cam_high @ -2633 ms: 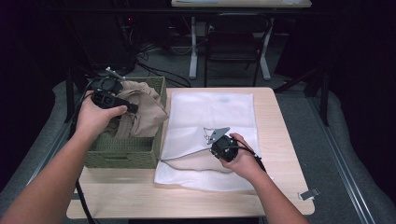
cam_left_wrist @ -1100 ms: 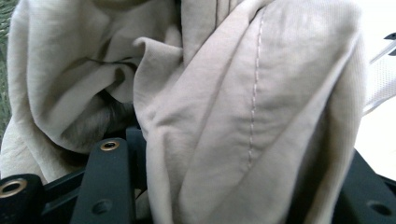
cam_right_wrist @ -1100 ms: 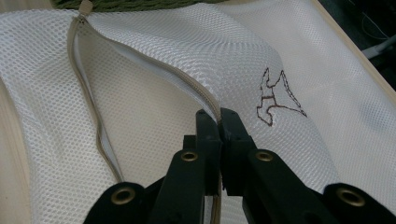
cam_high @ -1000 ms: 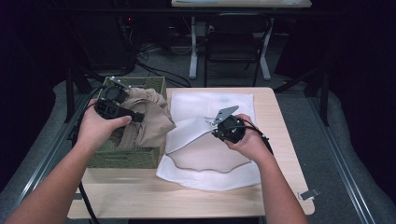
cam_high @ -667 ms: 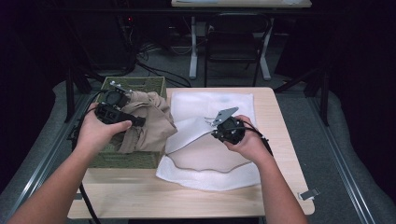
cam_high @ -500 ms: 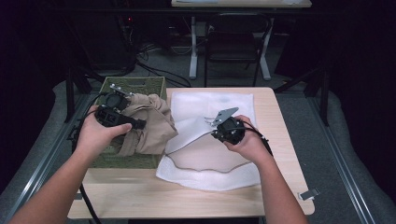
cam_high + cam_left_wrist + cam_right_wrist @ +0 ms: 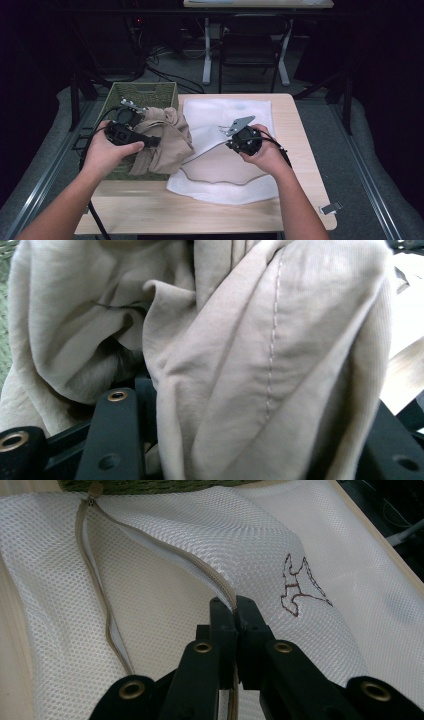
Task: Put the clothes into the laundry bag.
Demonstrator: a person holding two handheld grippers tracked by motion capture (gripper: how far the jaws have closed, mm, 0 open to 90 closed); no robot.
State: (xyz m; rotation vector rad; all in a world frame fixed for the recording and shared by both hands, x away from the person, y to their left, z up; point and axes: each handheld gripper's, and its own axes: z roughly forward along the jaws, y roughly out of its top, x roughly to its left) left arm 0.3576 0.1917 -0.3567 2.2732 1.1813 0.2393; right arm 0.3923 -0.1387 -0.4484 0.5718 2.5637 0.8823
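1. The left gripper (image 7: 150, 141) is clamped on a bunched beige garment (image 7: 165, 140), jaws about half apart with the cloth packed between them.
2. The right gripper (image 7: 235, 611) is pinched shut on the zipper edge (image 7: 100, 600) of a white mesh bag (image 7: 225, 115), lifting it open.
3. The garment hangs over the rim of a green basket (image 7: 145, 92), beside the bag's opening.
4. Bag and basket rest on a wooden table (image 7: 300, 130).

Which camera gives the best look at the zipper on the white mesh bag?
The right gripper view: the zipper runs open across the mesh bag, its upper edge pinched by the right hand-held gripper. The high view shows a thin tan line; the left gripper view shows beige cloth.
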